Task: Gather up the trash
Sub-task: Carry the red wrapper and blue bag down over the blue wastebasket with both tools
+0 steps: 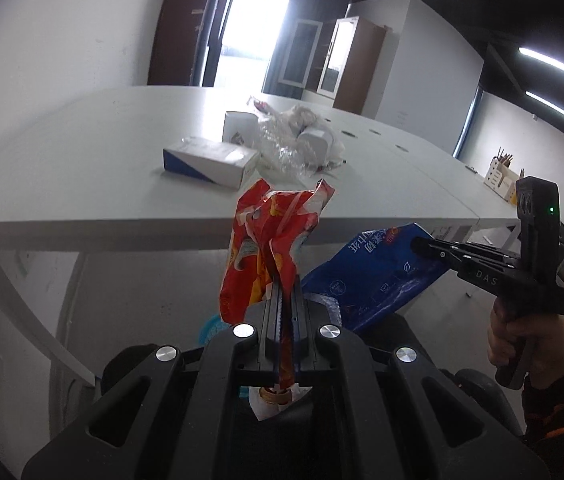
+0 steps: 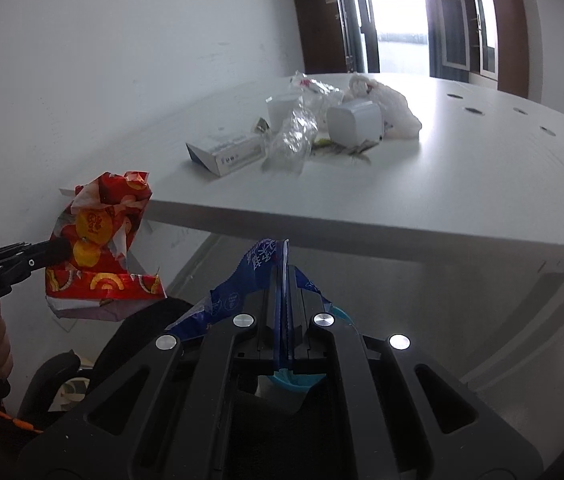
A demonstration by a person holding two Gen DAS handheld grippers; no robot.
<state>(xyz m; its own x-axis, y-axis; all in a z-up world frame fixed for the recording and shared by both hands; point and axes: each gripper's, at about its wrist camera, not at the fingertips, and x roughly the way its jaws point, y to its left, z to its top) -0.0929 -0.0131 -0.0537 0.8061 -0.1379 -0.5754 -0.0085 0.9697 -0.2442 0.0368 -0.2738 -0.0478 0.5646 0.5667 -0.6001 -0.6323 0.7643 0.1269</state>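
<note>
My left gripper [image 1: 286, 280] is shut on a crumpled red and orange wrapper [image 1: 270, 236], held below the front edge of the white table [image 1: 82, 152]. It also shows in the right wrist view [image 2: 102, 240], held by the left gripper [image 2: 64, 249]. My right gripper [image 2: 286, 276] is shut on a blue wrapper [image 2: 250, 276], which also shows in the left wrist view [image 1: 377, 276] held by the right gripper [image 1: 415, 245]. More trash lies on the table: a white and blue box [image 1: 210, 162], clear plastic [image 1: 282, 148], a white plastic bag [image 2: 389, 108].
A white cup [image 1: 238, 126] and a white container [image 2: 355, 122] stand among the trash. A light blue bin rim [image 2: 293, 384] shows below the right gripper. A black chair [image 2: 54, 376] stands at lower left. Cabinets and a bright doorway are behind the table.
</note>
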